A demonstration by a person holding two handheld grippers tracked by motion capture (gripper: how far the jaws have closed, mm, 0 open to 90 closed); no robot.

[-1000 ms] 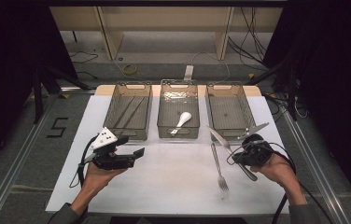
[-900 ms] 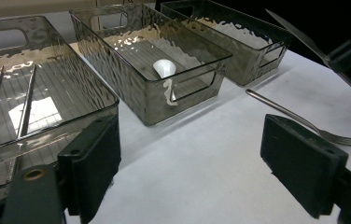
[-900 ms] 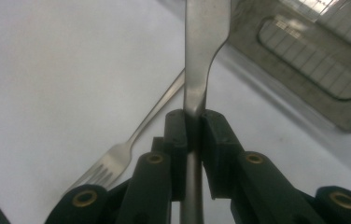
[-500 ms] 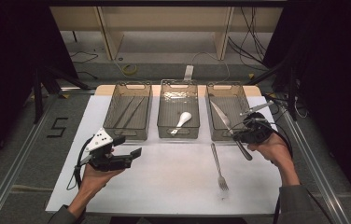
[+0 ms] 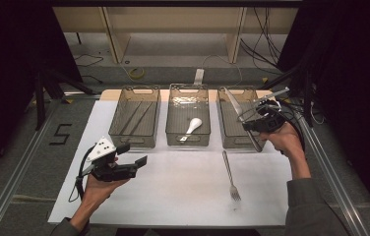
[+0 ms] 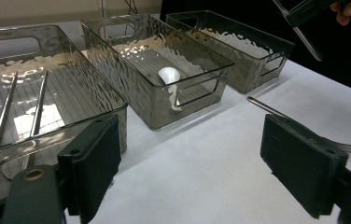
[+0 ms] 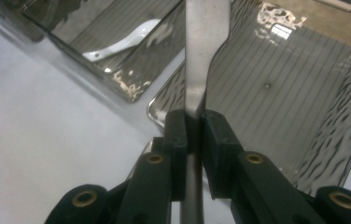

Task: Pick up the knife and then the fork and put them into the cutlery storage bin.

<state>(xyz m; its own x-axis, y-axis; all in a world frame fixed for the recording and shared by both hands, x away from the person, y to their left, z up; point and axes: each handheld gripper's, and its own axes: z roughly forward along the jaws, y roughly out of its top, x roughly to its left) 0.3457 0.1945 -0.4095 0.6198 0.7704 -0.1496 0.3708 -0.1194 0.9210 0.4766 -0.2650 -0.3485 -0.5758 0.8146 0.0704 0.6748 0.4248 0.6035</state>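
My right gripper (image 5: pixel 250 123) is shut on a metal table knife (image 5: pixel 232 102), held in the air over the right clear bin (image 5: pixel 234 141). In the right gripper view the pads clamp the knife (image 7: pixel 205 51) at its neck, above that bin's ribbed floor (image 7: pixel 281 93). The blade slants up and away; the handle end hangs toward the bin's front corner. A metal fork (image 5: pixel 230 171) lies on the white table in front of that bin. My left gripper (image 5: pixel 133 154) stands open over the table's left front, with nothing between its pads (image 6: pixel 94 158).
The middle bin (image 5: pixel 188 142) holds a white spoon (image 5: pixel 193 125). The left bin (image 5: pixel 119 133) holds two thin metal rods (image 5: pixel 136 118). The white mat (image 5: pixel 173 191) ends at dark floor on both sides. Cables trail by the right edge.
My right gripper has carried the knife up and away from the table beside the fork to above the right bin. The left gripper has barely moved.
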